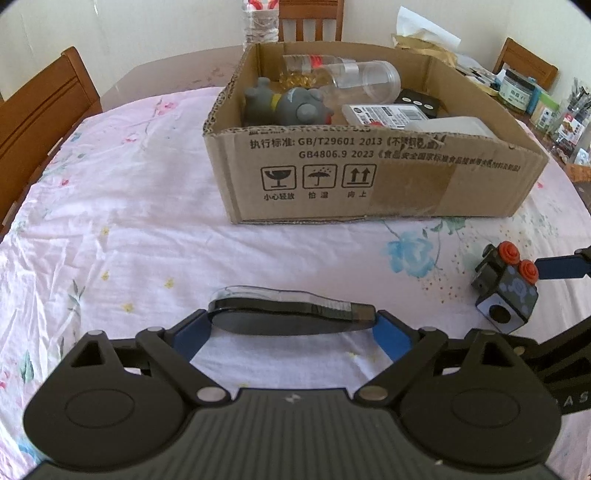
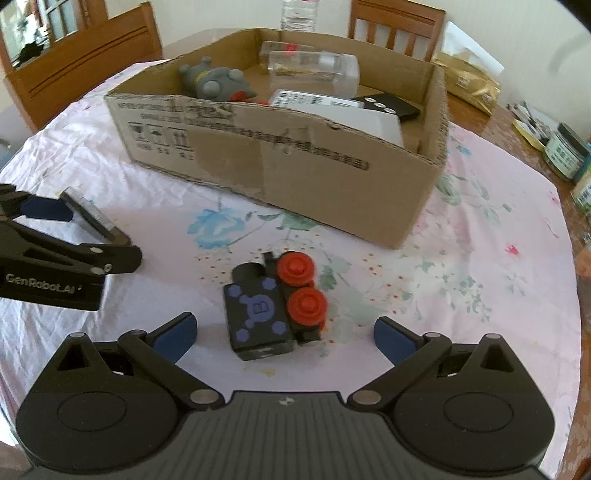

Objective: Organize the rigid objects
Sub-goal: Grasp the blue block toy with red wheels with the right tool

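Note:
A flat black oval object with a clear edge point(image 1: 291, 314) lies on the flowered tablecloth between the blue pads of my left gripper point(image 1: 295, 330), which is closed against its two ends. It also shows in the right wrist view point(image 2: 94, 218). A black toy block with two red knobs point(image 2: 275, 308) lies between the wide-open fingers of my right gripper point(image 2: 284, 338), untouched; it also shows in the left wrist view point(image 1: 504, 291). A cardboard box point(image 1: 369, 177) stands behind, holding a grey toy point(image 1: 291, 105), clear bottles point(image 1: 362, 79) and flat packs.
Wooden chairs point(image 1: 40, 110) stand around the table. Jars and packets point(image 1: 517, 90) crowd the far right edge. A plastic bottle point(image 1: 260, 22) stands behind the box. The cloth point(image 1: 129, 206) to the left of the box is bare.

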Tool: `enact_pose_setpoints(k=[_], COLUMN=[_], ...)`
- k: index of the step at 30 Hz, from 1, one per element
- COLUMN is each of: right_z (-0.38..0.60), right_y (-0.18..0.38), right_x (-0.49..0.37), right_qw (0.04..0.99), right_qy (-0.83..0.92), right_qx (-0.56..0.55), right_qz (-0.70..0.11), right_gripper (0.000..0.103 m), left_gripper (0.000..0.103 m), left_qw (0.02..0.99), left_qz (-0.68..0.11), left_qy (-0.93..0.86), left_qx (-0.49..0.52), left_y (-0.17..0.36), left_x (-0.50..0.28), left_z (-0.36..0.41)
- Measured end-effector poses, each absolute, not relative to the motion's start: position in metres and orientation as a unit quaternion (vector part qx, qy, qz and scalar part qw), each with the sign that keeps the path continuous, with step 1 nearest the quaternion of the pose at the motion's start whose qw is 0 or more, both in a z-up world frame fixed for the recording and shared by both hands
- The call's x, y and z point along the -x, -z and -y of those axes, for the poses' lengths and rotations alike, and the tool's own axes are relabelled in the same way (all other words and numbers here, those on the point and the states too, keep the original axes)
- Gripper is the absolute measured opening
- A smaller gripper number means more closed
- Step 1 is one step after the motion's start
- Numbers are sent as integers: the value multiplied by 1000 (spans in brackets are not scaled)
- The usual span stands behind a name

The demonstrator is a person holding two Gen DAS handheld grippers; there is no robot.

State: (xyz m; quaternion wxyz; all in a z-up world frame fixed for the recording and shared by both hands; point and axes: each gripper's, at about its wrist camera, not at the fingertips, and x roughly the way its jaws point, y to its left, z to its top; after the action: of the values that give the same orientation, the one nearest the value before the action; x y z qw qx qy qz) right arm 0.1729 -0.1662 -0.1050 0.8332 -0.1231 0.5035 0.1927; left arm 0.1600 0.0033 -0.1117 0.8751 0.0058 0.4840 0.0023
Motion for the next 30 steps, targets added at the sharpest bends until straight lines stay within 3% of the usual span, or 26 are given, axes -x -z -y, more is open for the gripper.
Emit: enact_pose_setpoints(k=[2,10,30], right_z=[164,156,157], right_y=[103,91,90], right_x=[-171,-170,-176], right_qw=[833,824,817], right_qy=[-204,-236,-251], right_qx=[128,147,155], right_qz=[-498,-493,-496], right_gripper=[96,58,59], left_gripper=[94,93,90], left_qw=[876,875,884], left_qz=[-483,-484,-466], left_qy=[-4,-6,-23], left_qx=[-5,-2,-18], left_y=[112,111,111], left_x=[-160,-160,-163], left_z=[-4,-4,0])
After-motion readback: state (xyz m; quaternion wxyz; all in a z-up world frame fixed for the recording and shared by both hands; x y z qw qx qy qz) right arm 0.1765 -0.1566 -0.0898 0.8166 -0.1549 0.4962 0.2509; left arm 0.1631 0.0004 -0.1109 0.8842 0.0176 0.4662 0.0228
